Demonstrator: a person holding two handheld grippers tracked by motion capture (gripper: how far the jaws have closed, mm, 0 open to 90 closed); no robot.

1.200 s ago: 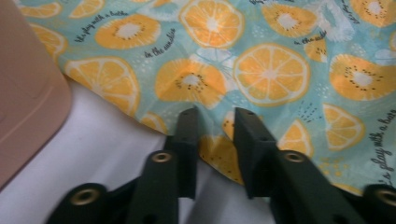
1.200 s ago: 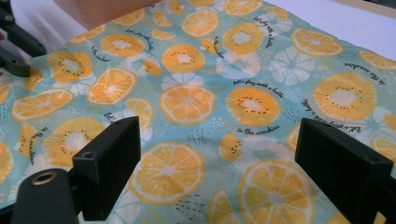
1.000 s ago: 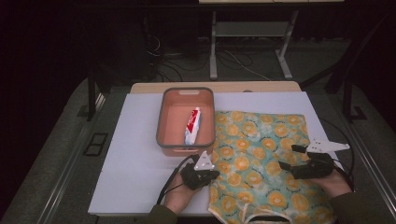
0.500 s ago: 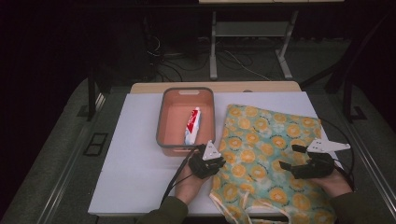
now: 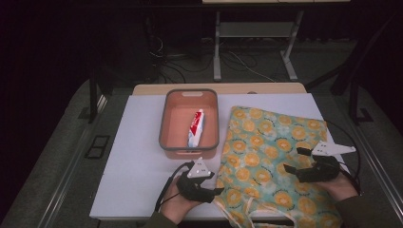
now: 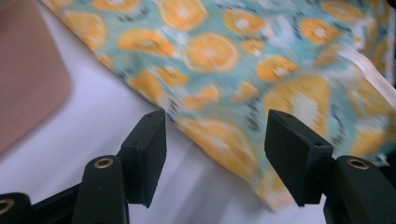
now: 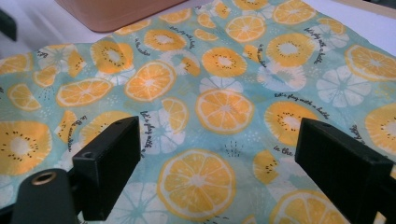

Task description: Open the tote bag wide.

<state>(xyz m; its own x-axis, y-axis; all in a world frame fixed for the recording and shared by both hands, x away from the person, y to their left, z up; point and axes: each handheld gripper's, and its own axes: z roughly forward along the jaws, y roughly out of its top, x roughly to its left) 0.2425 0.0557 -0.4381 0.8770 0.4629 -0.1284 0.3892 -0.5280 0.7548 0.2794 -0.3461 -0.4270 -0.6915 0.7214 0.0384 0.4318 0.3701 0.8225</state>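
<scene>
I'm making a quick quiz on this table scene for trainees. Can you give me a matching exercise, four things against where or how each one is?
Things:
1. toothpaste tube
2. orange-print bag
3. left gripper
4. right gripper

Places or states:
A. open, above the middle of the printed fabric
B. lying inside the pink bin
C. open, at the fabric's near left edge
D. spread flat on the white sheet, right of the bin

Pairs: 1-B, 2-D, 3-C, 4-A
</scene>
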